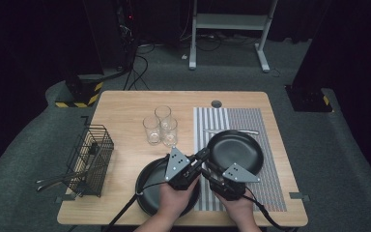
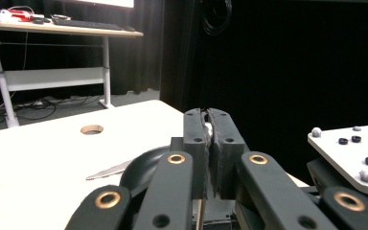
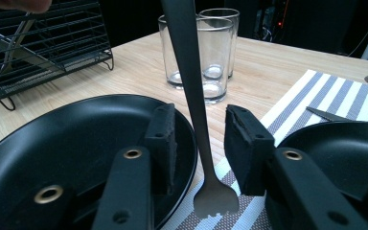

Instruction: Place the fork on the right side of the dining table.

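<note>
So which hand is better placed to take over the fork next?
Right, probably. The right gripper has its jaws open either side of the fork, which hangs tines down between the two plates. The left gripper is shut, seemingly on the fork's handle, so it can only release.

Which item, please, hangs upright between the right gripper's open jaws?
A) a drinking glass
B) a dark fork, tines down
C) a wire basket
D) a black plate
B: in the right gripper view a dark fork hangs tines down between the right gripper's jaws, untouched by either.
</note>
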A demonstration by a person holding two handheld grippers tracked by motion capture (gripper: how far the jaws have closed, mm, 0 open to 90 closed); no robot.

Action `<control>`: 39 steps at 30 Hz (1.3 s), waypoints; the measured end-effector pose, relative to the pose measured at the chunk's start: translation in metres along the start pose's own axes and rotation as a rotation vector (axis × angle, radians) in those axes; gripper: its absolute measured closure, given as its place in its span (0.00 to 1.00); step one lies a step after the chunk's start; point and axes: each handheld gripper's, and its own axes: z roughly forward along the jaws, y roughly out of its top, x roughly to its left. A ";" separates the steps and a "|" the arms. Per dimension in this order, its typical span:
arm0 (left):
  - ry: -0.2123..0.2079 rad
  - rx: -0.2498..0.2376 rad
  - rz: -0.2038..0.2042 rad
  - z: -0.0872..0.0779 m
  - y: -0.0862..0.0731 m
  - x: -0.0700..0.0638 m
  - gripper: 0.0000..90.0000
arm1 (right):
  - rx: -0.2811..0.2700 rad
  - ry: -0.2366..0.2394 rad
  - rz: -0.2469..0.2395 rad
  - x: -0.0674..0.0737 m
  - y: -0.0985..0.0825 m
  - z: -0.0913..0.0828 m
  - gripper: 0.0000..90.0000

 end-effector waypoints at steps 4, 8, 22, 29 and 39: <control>0.002 0.007 0.001 0.000 -0.004 -0.001 0.96 | 0.000 0.005 -0.005 0.000 -0.003 0.000 0.79; 0.005 0.020 0.005 0.001 -0.008 0.000 0.96 | -0.002 0.006 -0.008 0.001 -0.004 0.000 0.83; 0.004 0.038 -0.006 0.004 -0.016 0.001 0.96 | 0.014 0.020 -0.001 -0.001 -0.011 0.003 0.89; 0.005 0.044 -0.005 0.005 -0.019 0.003 0.96 | 0.030 0.019 -0.013 0.000 -0.014 0.005 0.90; -0.002 0.047 0.012 0.003 -0.024 0.007 0.80 | 0.023 0.012 -0.005 -0.002 -0.015 0.005 0.92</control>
